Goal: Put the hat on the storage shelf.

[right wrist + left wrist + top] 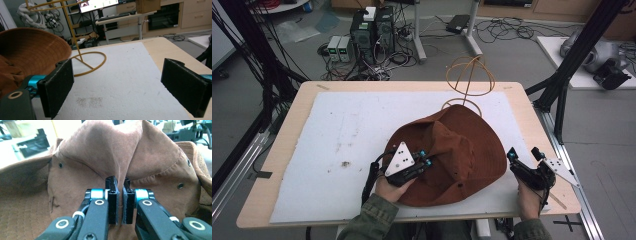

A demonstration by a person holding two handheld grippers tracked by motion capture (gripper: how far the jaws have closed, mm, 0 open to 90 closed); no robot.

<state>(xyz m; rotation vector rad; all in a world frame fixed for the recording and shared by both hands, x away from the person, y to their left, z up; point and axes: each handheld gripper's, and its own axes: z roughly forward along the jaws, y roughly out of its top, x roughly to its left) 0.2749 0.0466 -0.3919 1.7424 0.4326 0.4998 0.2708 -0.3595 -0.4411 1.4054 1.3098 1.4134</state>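
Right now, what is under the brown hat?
The brown hat lies on the white foam sheet; its far brim overlaps the yellow wire stand's base ring. Anything beneath the crown is covered.

No legible text, label, brand, number or sign anywhere

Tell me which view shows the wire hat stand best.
The high view: the stand shows whole, wire dome, stem and ring base, behind the hat. The right gripper view gives only its ring base and stem, the top cut off. The left gripper view has the hat in front.

Grey floor (522, 55) strewn with cables (507, 27); wooden cabinets (190, 15) behind.
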